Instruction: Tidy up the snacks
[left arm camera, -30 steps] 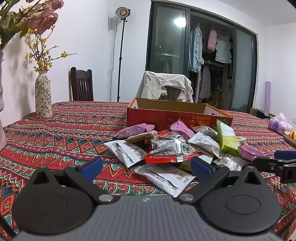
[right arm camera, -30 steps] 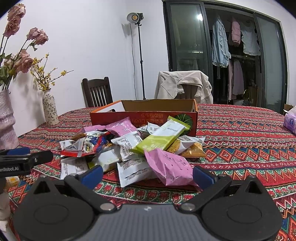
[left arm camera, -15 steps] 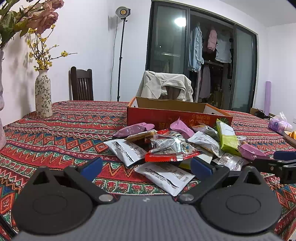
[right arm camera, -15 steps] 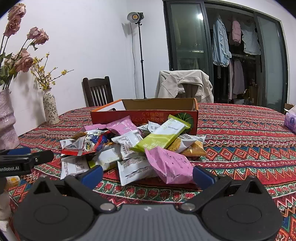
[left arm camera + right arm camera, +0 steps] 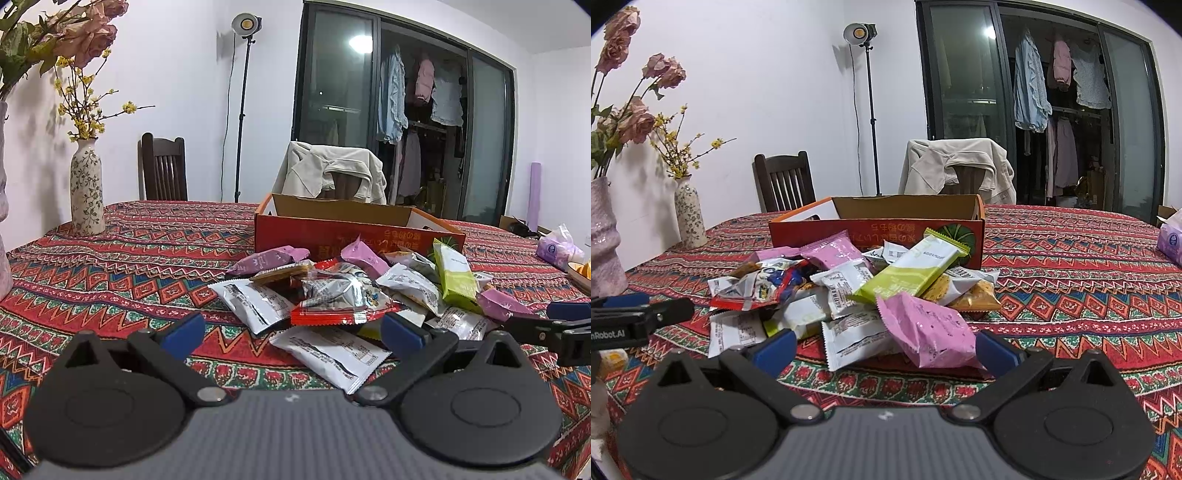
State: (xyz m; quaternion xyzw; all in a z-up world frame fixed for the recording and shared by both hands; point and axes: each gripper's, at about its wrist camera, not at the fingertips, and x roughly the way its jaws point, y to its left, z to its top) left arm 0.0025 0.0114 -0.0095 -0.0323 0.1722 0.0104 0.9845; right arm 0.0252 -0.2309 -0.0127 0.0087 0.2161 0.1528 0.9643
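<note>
Left wrist view: left claw spread, facing snack pile.

The orange box hides its inside; packets low in the snack pile are covered.

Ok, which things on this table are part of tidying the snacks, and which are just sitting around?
For the job:
snack pile
box
left gripper, open
right gripper, open

Just lying about:
small vase
pink vase
tissue pack
jacket on a chair
</note>
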